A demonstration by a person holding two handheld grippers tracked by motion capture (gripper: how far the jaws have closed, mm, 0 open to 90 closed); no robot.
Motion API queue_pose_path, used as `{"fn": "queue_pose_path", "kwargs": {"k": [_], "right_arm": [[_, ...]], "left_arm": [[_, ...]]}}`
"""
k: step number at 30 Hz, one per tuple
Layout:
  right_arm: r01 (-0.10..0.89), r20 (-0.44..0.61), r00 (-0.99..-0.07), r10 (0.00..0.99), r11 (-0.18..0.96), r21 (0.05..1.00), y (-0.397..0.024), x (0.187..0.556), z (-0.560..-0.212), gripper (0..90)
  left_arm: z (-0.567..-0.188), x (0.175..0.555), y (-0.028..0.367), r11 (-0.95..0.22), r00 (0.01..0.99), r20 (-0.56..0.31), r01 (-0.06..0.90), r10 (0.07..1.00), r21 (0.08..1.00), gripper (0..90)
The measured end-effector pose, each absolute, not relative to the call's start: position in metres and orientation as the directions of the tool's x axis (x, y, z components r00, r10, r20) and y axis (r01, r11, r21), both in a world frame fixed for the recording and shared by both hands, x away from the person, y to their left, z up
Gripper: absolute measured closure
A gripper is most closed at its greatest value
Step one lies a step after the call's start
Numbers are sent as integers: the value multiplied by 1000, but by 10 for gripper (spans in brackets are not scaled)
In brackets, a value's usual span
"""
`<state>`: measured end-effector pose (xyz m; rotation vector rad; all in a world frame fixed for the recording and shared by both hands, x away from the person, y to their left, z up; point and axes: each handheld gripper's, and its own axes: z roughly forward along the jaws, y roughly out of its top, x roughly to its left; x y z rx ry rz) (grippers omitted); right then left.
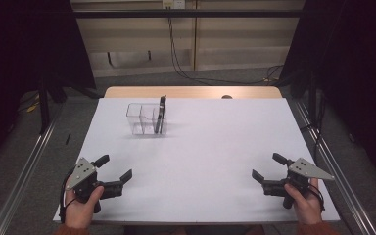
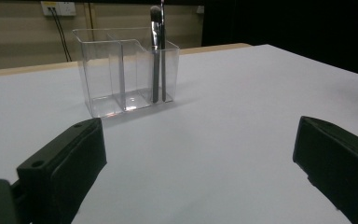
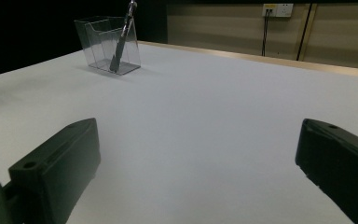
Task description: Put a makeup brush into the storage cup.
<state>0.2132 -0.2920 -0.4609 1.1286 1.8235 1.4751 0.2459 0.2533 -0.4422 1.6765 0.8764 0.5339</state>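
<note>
A clear plastic organizer [image 1: 146,119] with several compartments stands on the white table [image 1: 200,147] toward the far left. Two dark, slim makeup brushes [image 1: 161,114] lean upright in its right compartment, seen too in the left gripper view as brushes [image 2: 157,56] inside the organizer [image 2: 121,74], and in the right gripper view as brushes [image 3: 122,37] in the organizer [image 3: 105,44]. My left gripper [image 1: 113,167] rests near the front left edge, open and holding nothing. My right gripper [image 1: 269,166] rests near the front right edge, open too, with nothing between its fingers.
A wooden strip [image 1: 191,92] borders the table's far edge. Metal rails [image 1: 27,166] run along both sides below the table. Cables [image 1: 176,54] hang from a wall socket behind. The white surface stretches bare between the grippers and the organizer.
</note>
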Motion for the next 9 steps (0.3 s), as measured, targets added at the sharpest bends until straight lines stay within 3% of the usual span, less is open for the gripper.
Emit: {"fn": "queue_pose_path", "kwargs": {"k": [9], "right_arm": [[277,96,-508,856,57,959,-293,214,-462,0]], "left_arm": [[-443,247,255,-108,621,-95,280,778,954,25]]}}
